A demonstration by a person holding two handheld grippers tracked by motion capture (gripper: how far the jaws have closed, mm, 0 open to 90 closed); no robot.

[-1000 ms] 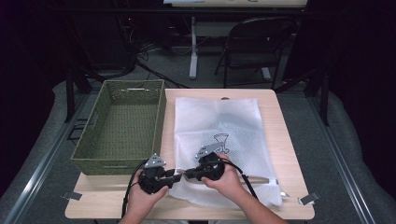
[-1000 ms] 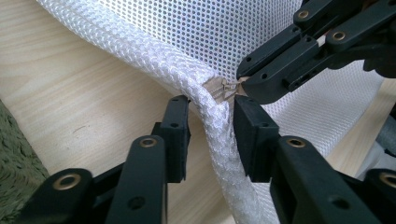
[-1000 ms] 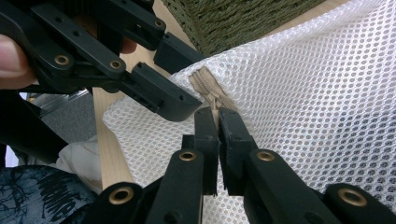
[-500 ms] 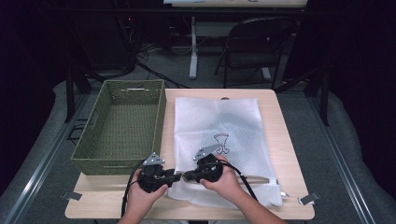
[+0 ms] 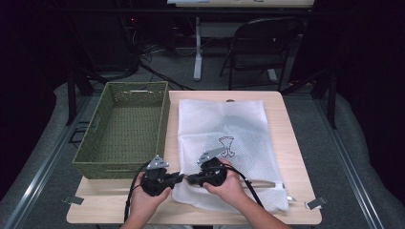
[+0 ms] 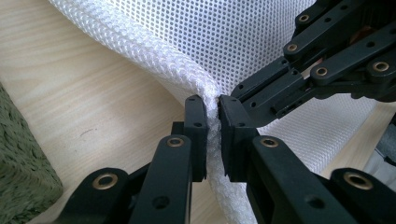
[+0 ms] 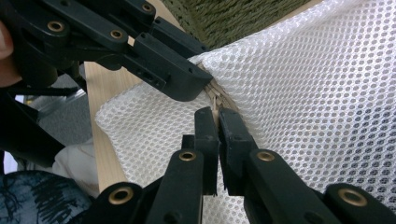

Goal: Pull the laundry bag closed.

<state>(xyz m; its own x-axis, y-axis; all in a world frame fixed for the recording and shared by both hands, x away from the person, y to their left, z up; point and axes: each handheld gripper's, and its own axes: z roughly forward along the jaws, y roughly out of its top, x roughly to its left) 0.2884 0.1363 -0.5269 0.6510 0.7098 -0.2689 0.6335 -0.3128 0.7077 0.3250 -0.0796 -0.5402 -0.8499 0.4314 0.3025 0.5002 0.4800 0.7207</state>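
You held the white mesh bag (image 5: pixel 229 138) flat on the surface (image 5: pixel 291 143), its near-left corner close to the front edge. Your left tongs (image 6: pixel 213 116) had just been closing and pinched the bag's folded edge; your right tongs (image 7: pixel 217 122) were clamped on the same edge just beside them, tips nearly touching. Two adjacent grips probably served to part or fold that edge. The green basket (image 5: pixel 124 129) stood at the left edge.
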